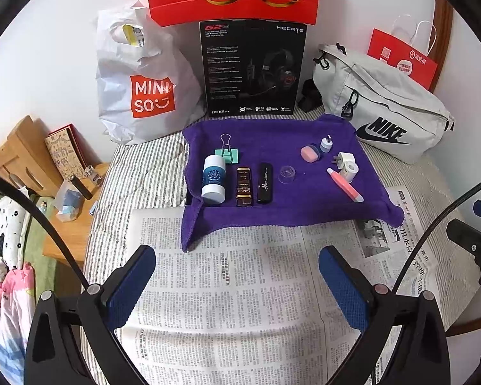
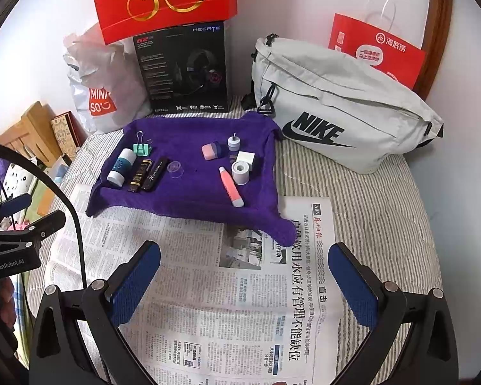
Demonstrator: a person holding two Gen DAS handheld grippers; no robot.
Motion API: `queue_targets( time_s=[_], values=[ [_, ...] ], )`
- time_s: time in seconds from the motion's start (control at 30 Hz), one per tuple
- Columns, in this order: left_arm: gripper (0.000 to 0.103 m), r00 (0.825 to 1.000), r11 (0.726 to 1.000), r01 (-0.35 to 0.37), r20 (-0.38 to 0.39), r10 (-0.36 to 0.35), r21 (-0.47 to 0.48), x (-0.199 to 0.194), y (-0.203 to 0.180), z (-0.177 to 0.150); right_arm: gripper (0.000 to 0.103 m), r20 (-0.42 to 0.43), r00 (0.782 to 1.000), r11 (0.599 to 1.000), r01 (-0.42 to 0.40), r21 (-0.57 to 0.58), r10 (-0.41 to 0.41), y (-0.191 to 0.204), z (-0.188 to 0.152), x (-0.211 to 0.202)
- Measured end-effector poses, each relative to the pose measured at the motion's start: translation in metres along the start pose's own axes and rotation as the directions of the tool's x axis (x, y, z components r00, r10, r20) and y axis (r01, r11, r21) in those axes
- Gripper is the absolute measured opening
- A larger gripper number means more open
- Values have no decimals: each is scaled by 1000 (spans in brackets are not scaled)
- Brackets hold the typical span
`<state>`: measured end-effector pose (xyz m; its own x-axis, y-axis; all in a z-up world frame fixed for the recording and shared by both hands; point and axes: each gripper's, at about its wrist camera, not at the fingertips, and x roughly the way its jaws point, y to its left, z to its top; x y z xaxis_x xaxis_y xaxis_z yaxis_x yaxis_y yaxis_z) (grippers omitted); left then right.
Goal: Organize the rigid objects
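Looking along both tools, I see the left gripper point(image 1: 237, 276) and the right gripper point(image 2: 243, 276) spread wide, each holding nothing, poised above the printed newspaper point(image 1: 227, 288) that covers the near part of the striped bedding. Beyond the paper lies the purple terry towel point(image 1: 272, 205), and all the small rigid things sit on it. On its left side, a white cylindrical bottle with a blue label point(image 1: 213, 179), a brown and gold lighter point(image 1: 243, 186) and a slim black lighter with script lettering point(image 1: 265, 183) lie side by side in a row, with a mint-green binder clip point(image 1: 226, 154) just beyond the bottle. A clear round plastic cap point(image 1: 287, 173) rests near the middle. On the right sit a pink eraser-like block point(image 1: 309, 153), a white plug adapter point(image 1: 343, 159), a roll of white tape point(image 1: 349, 169) and a pink and white pen-shaped tube point(image 1: 344, 184). A pale grey Nike waist bag point(image 2: 343, 109) stands at far right.
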<state>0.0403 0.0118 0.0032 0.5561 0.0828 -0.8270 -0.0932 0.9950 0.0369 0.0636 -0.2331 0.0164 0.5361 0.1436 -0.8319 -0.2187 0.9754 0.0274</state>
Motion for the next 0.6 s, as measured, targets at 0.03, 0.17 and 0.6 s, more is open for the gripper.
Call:
queue_targets(
  time_s=[0.03,0.17,0.6],
  values=[
    [103,1000,1000,1,1,-1,0,-1,0,0,103,-2,1000,1000,-2,-1,2,0,0,0],
    [103,1000,1000,0,0,0,-1,-2,-1,-1,103,-6,1000,1000,1,-5,-1,0,0,1],
    [103,1000,1000,6,1,-6,-2,-3,0,-3,103,-4,1000,1000,2,-8,-2,5,-1,0]
  ],
)
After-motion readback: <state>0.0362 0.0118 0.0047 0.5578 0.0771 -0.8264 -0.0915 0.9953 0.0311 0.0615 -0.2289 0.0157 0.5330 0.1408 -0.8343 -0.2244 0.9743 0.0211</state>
